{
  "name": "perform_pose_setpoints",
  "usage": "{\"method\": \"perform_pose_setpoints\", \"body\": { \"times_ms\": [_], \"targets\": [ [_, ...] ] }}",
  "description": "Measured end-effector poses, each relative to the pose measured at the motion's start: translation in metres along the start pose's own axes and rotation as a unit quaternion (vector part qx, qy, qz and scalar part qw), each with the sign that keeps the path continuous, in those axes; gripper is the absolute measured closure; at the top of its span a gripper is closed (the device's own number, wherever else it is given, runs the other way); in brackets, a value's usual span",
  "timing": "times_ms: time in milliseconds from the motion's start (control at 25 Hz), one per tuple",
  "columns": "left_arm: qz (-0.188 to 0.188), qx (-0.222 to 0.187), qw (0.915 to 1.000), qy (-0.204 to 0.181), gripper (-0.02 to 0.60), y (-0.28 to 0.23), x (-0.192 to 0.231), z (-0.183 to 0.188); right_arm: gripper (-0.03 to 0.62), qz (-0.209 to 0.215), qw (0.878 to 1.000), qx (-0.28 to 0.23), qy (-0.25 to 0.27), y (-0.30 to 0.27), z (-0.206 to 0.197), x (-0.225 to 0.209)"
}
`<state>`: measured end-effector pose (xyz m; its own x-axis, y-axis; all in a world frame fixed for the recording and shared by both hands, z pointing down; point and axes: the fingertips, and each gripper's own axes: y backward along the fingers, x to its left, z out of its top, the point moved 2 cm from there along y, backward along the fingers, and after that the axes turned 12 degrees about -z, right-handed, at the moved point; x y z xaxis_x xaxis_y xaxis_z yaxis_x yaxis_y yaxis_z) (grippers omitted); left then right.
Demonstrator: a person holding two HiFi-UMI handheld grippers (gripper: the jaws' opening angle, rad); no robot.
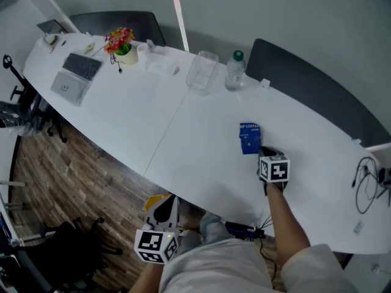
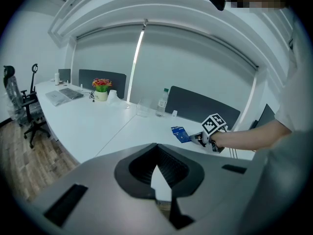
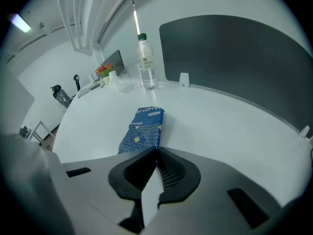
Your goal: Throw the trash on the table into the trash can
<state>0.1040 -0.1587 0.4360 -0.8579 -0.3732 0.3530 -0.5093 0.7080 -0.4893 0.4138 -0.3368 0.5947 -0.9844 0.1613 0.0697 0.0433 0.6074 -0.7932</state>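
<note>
A blue coffee packet [image 1: 249,138] lies flat on the white table [image 1: 134,121], right of its middle. My right gripper [image 1: 264,153] comes at it from the near side. In the right gripper view the packet [image 3: 143,131] runs away from the jaws, and the right gripper [image 3: 156,150] is shut on its near edge. My left gripper [image 1: 167,202] hangs below the table's near edge over the wooden floor. Its jaws are together with nothing between them in the left gripper view [image 2: 156,146], where the packet [image 2: 180,133] shows far off. No trash can is in view.
A water bottle [image 1: 235,71] and a clear plastic container [image 1: 203,72] stand behind the packet. Farther left are a flower pot [image 1: 122,46] and a laptop [image 1: 76,75]. Cables [image 1: 366,182] lie at the right end. Dark chair backs [image 1: 305,84] line the far side.
</note>
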Motion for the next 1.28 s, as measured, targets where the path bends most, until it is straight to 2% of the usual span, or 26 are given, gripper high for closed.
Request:
{"method": "perform_pose_setpoints", "body": {
  "times_ms": [400, 600, 920, 1280],
  "targets": [
    [0.009, -0.016, 0.9998, 0.005, 0.581, 0.013, 0.0, -0.003, 0.559, 0.05, 0.997, -0.03, -0.04, 0.029, 0.006, 0.007],
    [0.027, -0.035, 0.999, 0.007, 0.581, 0.035, 0.005, -0.001, 0.56, 0.083, 0.994, -0.046, -0.046, 0.053, 0.013, 0.023],
    [0.069, -0.067, 0.995, 0.026, 0.581, 0.092, 0.031, -0.015, 0.56, 0.163, 0.984, -0.071, -0.002, 0.099, 0.026, 0.116],
    [0.121, -0.108, 0.9853, 0.052, 0.581, 0.176, 0.072, -0.035, 0.56, 0.244, 0.964, -0.074, 0.079, 0.145, 0.017, 0.247]
  ]
}}
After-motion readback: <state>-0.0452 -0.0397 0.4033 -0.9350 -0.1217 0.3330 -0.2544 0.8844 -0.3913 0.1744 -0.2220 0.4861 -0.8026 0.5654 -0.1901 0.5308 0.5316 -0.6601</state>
